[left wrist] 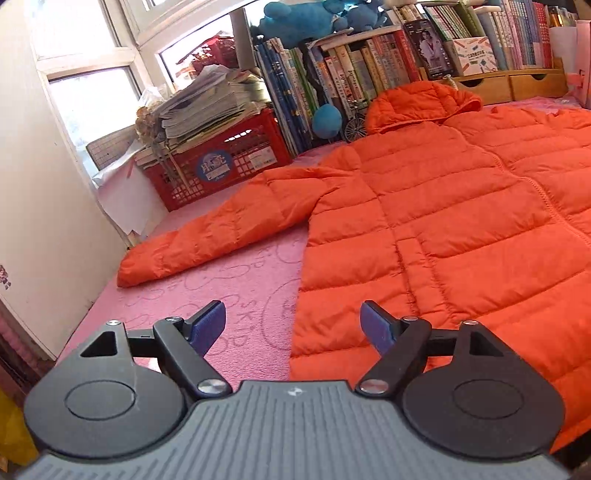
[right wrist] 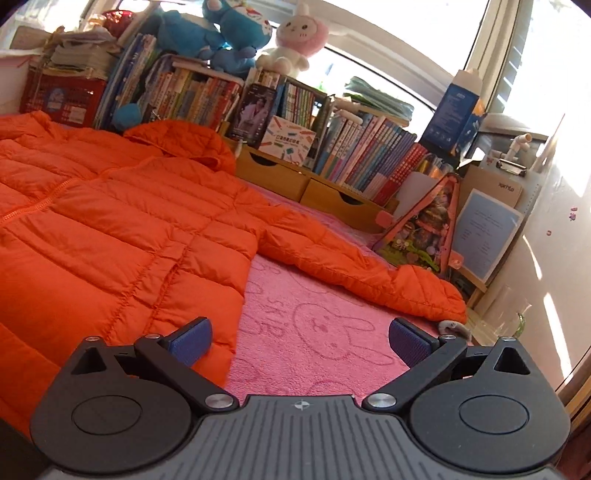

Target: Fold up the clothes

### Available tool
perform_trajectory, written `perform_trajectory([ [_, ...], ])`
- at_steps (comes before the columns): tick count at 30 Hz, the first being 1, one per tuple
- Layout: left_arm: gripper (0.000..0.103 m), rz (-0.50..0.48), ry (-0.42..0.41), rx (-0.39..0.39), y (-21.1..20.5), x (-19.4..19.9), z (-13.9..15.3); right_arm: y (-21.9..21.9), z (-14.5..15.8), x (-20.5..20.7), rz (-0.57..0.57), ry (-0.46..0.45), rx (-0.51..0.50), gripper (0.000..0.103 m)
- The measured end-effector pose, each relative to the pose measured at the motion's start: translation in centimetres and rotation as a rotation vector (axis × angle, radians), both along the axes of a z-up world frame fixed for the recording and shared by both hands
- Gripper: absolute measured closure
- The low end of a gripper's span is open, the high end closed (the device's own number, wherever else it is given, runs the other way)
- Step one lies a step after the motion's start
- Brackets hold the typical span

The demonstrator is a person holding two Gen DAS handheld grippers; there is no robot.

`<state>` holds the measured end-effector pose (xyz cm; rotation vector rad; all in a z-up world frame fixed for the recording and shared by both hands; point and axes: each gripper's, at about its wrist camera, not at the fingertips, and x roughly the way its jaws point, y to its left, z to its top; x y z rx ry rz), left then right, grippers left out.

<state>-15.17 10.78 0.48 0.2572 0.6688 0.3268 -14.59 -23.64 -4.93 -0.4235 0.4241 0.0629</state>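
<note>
— Grippers? Your left gripper (left wrist: 293, 325) and right gripper (right wrist: 300, 341) both gape, empty.
— Jacket? Orange quilted hooded puffer jacket (left wrist: 443, 221) lies flat on pink towel-covered surface (right wrist: 314, 325), its hem just ahead of both.

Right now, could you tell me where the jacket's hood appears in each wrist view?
Left wrist: the hood sits upper centre-right, against the row of books.
Right wrist: the hood sits upper left of centre, just left of the wooden drawers.
Shared landmark: the blue plush toys atop the books.
</note>
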Motion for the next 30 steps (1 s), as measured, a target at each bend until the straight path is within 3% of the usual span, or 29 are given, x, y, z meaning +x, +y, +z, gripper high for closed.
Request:
perform_trajectory([
  [5, 0.014, -0.115, 0.121, -0.167, -2.0, 0.7, 2.1, 3.3, 2.9, -0.1, 0.148, 0.161, 0.097, 0.000],
  [9, 0.010, -0.097, 0.150, -0.146, -4.2, 0.8, 2.1, 4.3, 5.0, -0.7, 0.199, 0.252, 0.228, 0.000],
  [12, 0.008, -0.079, 0.146, -0.142, -5.2, 0.3, 1.9, 4.6, 5.2, -1.4, 0.217, 0.272, 0.267, 0.000],
  [18, 0.005, -0.037, 0.170, -0.282, -5.0, -0.3, 1.9, 5.4, 5.2, -3.2, 0.255, 0.270, 0.263, 0.000],
  [25, 0.004, -0.012, 0.195, -0.274, -5.9, -1.5, 1.8, 6.1, 5.4, -4.6, 0.281, 0.279, 0.275, 0.000],
  [30, 0.000, -0.048, 0.186, -0.239, -7.2, -2.5, 2.0, 6.3, 5.6, -5.5, 0.288, 0.285, 0.271, 0.000],
])
